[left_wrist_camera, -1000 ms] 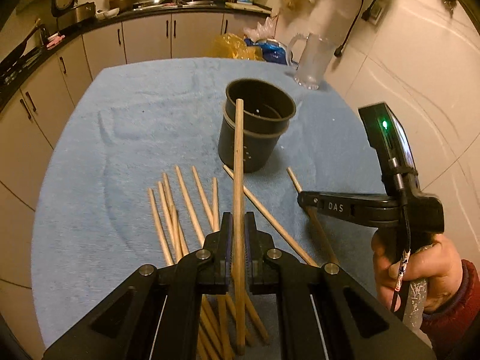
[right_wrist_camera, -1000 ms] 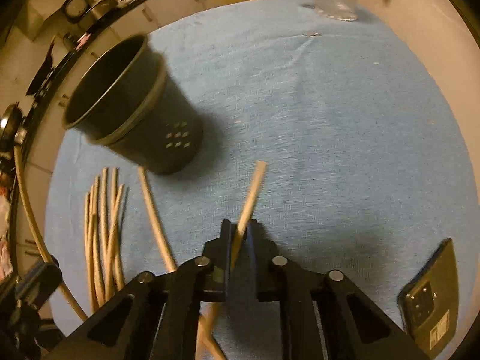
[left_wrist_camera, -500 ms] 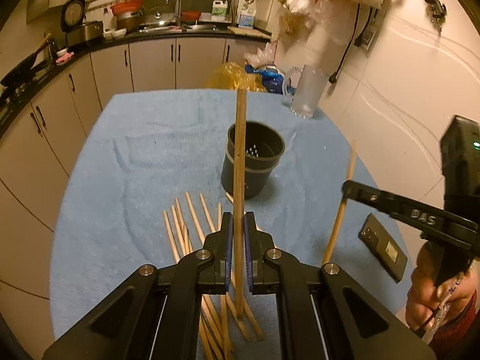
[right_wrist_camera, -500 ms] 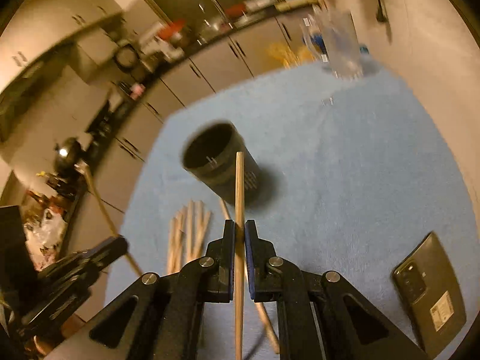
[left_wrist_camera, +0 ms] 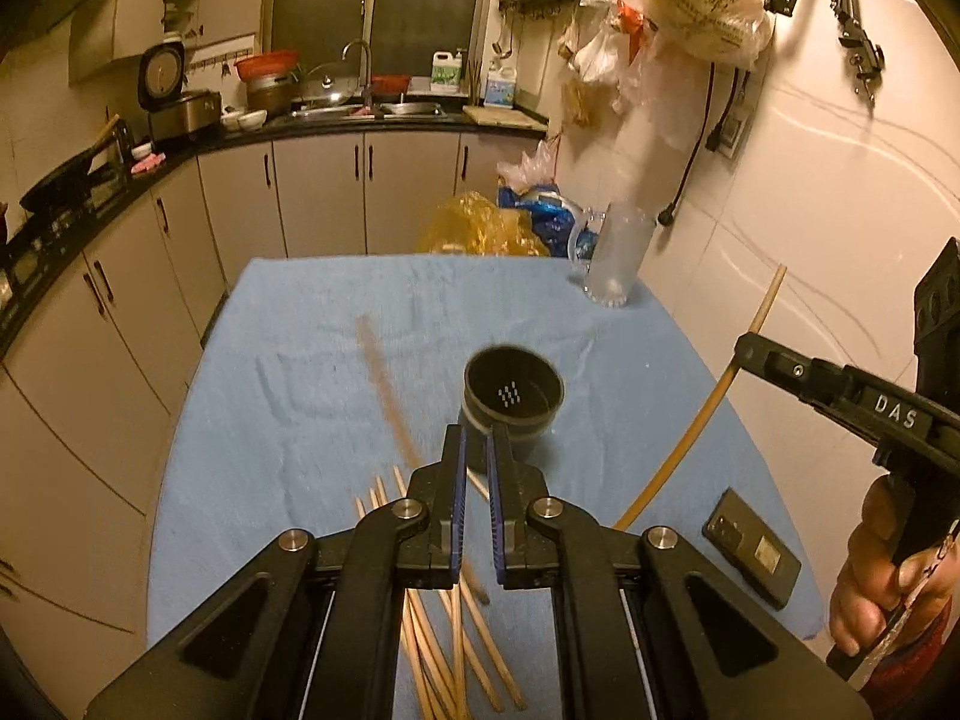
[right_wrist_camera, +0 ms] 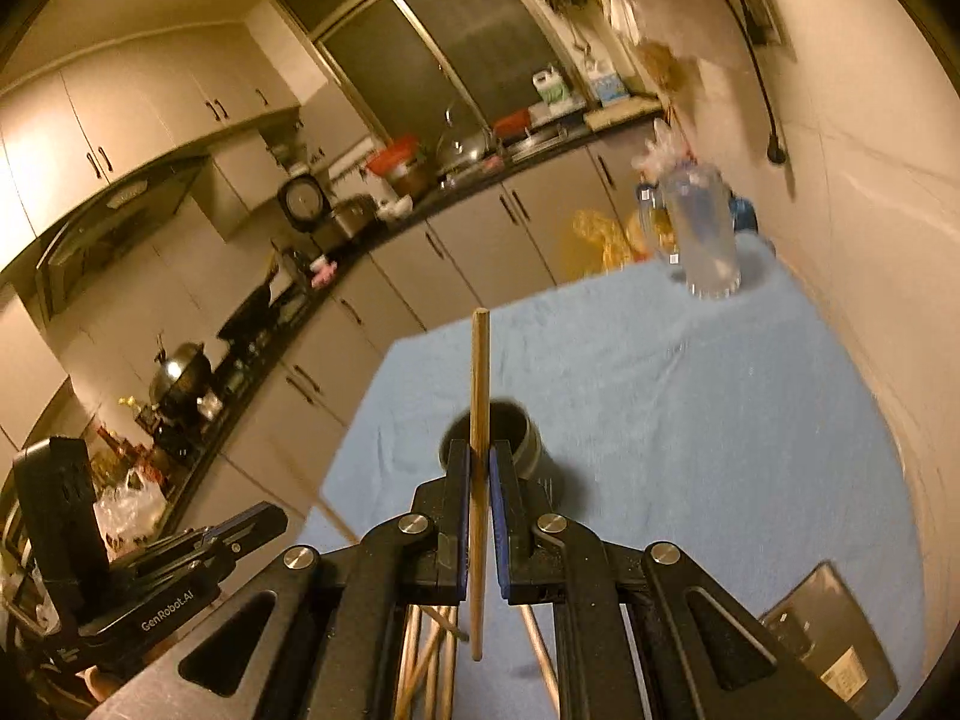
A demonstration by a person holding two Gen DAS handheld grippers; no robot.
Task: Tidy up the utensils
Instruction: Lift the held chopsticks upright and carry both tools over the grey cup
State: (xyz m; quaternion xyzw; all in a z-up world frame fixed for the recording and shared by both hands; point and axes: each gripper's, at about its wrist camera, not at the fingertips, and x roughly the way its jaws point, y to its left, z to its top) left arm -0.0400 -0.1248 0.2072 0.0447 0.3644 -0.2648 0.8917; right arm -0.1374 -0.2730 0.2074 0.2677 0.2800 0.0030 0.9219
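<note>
Right wrist view: chopstick (right_wrist_camera: 478,456) pinched between the right gripper (right_wrist_camera: 478,468) pads, long axis running straight along the fingers, tip pointing away from the camera, tail end hanging below the jaws. Black cup (right_wrist_camera: 495,441) sits directly behind it, so stick and cup opening line up in this view. From the left wrist view the same stick (left_wrist_camera: 708,402) shows as a slanted line to the right of the cup (left_wrist_camera: 513,399), upper end leaning out toward the wall, so it's prob. not over the mouth yet, only near.

Left gripper (left_wrist_camera: 474,468) has its jaws a narrow gap apart w/ nothing between them; a blurred stick (left_wrist_camera: 387,387) shows just left of the cup, apparently loose in the air or on the cloth, can't tell which. Gripper hovers on the near side of the cup, above the loose pile of chopsticks (left_wrist_camera: 450,648) on the blue cloth (left_wrist_camera: 270,420).

Key relation: right hand holds the only gripped stick and the cup is fwd and to its left. Next move likely needs shifting left over the opening, lower end down, then letting go. Risk: the slant catches the rim or tips the light cup.

Further out: phone (left_wrist_camera: 753,546) lies near the right edge, clear jug (left_wrist_camera: 615,261) at the far corner.
</note>
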